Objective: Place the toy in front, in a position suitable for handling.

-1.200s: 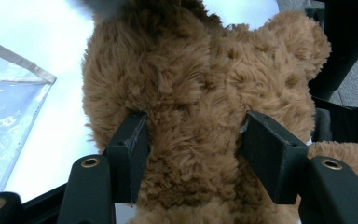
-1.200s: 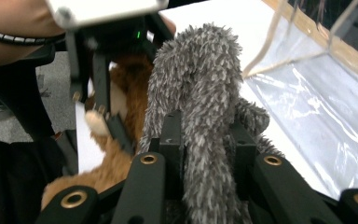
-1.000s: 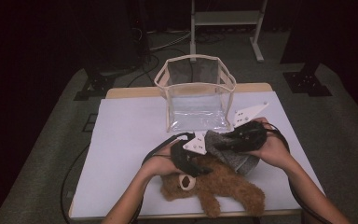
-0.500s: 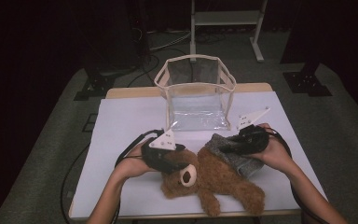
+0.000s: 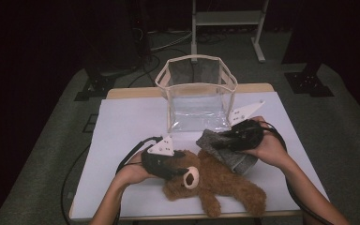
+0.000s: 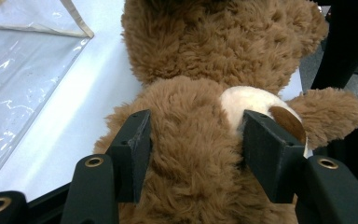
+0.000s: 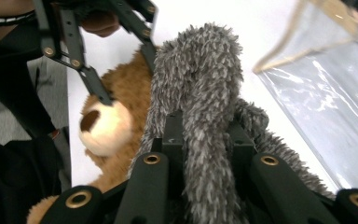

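The brown bear (image 5: 215,180) lies on its back near the front of the white surface (image 5: 122,122), head toward the person's left. The left tongs (image 6: 193,140) straddle its head, jaws half apart with fur between them; they have just been closing, and the pads seem to touch the plush, though how firmly is hard to tell. It looks like pinning the bear so the garment can be worked around it. The right tongs (image 7: 205,135) are clamped on a fold of grey fuzzy cloth (image 5: 225,150), lifted over the bear's body. A clear bin (image 5: 197,98) stands just behind, likely the destination.
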`<state>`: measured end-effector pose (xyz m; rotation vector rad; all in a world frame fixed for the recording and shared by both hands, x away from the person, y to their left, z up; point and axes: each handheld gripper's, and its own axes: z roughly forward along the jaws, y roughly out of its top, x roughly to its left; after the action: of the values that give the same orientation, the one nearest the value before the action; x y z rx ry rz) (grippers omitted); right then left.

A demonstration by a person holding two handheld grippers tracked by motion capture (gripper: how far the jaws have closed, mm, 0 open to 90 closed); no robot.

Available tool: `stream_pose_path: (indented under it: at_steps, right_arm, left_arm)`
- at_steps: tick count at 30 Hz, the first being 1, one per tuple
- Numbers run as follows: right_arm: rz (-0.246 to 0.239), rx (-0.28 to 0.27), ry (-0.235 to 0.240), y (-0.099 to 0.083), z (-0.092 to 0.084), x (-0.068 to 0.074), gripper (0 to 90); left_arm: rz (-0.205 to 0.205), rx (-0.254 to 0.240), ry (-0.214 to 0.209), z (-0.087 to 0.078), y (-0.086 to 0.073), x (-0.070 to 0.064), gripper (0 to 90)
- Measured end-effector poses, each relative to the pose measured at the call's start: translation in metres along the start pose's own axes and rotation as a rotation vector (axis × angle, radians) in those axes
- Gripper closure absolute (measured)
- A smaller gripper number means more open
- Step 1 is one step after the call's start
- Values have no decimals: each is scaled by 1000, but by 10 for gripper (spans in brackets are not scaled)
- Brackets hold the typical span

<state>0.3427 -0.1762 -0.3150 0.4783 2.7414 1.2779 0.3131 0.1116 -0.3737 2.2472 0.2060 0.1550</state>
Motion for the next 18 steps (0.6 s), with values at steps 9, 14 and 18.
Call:
stream_pose_path:
  at_steps: [9, 14, 18]
  right_arm:
    - [-38, 145, 24, 4, 47, 8, 742]
    - [-23, 170, -24, -10, 40, 0, 743]
    - [1, 152, -18, -14, 35, -2, 742]
  left_arm:
    - [9, 4, 3, 0, 0, 0, 428]
    - [8, 0, 4, 0, 0, 0, 428]
    - [13, 4, 3, 2, 2, 0, 427]
